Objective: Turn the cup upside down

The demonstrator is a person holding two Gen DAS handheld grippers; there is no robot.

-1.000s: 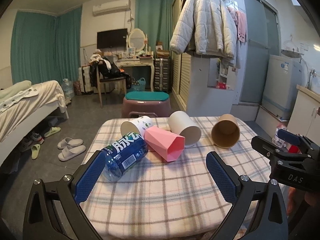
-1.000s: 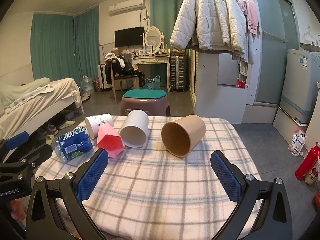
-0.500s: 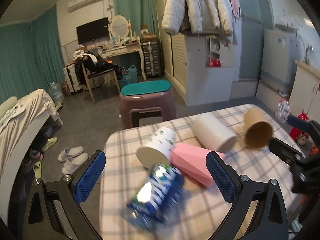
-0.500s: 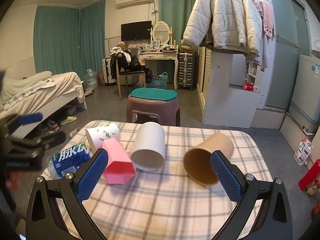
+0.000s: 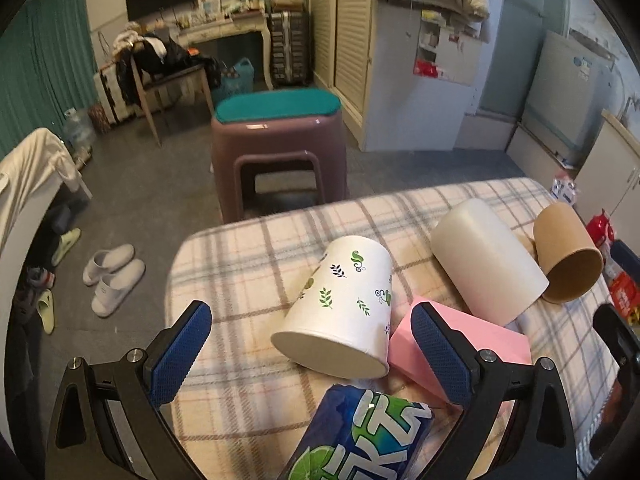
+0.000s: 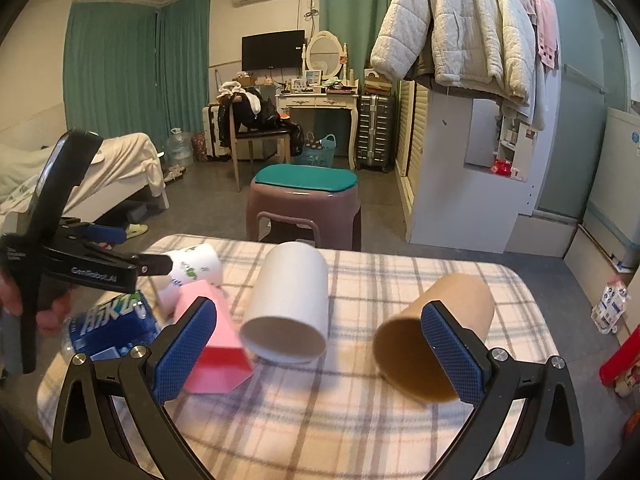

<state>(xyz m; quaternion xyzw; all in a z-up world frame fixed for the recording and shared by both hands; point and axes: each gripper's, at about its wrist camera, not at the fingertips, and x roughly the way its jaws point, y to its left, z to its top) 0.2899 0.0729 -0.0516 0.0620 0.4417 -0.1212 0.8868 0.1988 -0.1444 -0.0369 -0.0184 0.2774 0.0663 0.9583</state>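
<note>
Several cups lie on their sides on the plaid table (image 5: 248, 264). A white cup with leaf prints (image 5: 344, 300) lies between the open jaws of my left gripper (image 5: 312, 352), which hovers above it. Beside it lie a pink faceted cup (image 5: 464, 344), a plain white cup (image 5: 484, 260) and a brown paper cup (image 5: 568, 252). My right gripper (image 6: 320, 344) is open and empty, low over the table's front, behind the plain white cup (image 6: 290, 300) and the brown cup (image 6: 432, 332). The left gripper also shows in the right wrist view (image 6: 120, 256), over the leaf cup (image 6: 192, 272).
A blue drink bottle (image 5: 360, 436) lies on its side just under the left gripper, touching the pink cup. A purple stool with a teal cushion (image 5: 280, 140) stands beyond the table's far edge. A bed (image 6: 100, 168) is at the left, a wardrobe (image 6: 480, 160) at the right.
My left gripper has moved forward and left, over the bottle to the leaf-print cup, and now looks down on it. My right gripper has moved closer to the white and brown cups.
</note>
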